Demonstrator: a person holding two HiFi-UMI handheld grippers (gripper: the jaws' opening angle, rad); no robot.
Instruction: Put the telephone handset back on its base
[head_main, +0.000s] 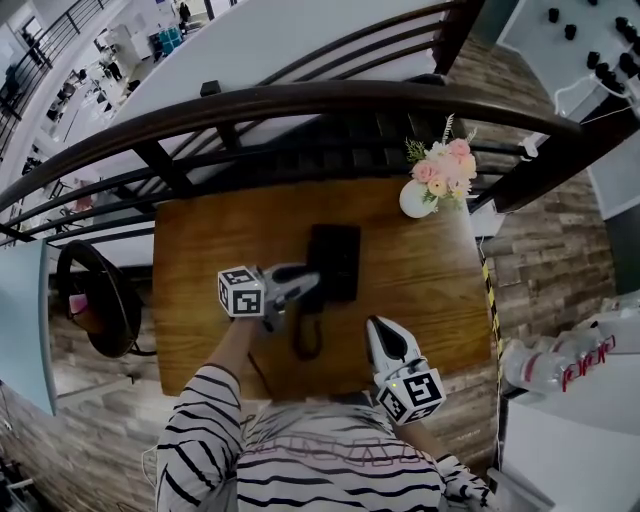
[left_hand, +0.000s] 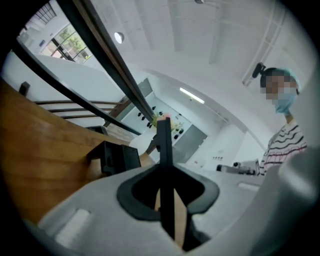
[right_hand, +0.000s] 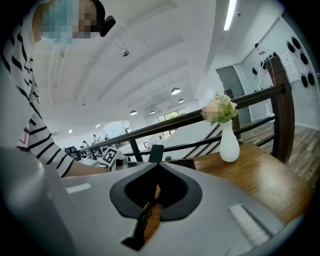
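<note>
1. The round white ceramic vase (head_main: 413, 201) stands at the far right corner of the brown wooden table (head_main: 200, 250). It holds a bunch of pink and white flowers (head_main: 446, 168) with green sprigs.
2. The flat black rectangular telephone base (head_main: 338, 255) lies near the middle of the table, well apart from the vase.
3. The slim black telephone handset (left_hand: 164, 150) is not on its base. It is clamped in the left gripper (head_main: 300, 284) and held at the base's near left edge. Whether it touches the base cannot be told.
4. The left gripper's jaws are only partly closed. They press on the handset's two sides, and it stands edge-on between them and sticks out past their tips.
5. The black coiled cord (head_main: 305, 338) hangs from the handset and loops on the table in front of the base.
6. The right gripper (head_main: 378, 328) hovers over the table's near edge, to the right of the cord. Its jaws are drawn together to a narrow slit and grip nothing.
</note>
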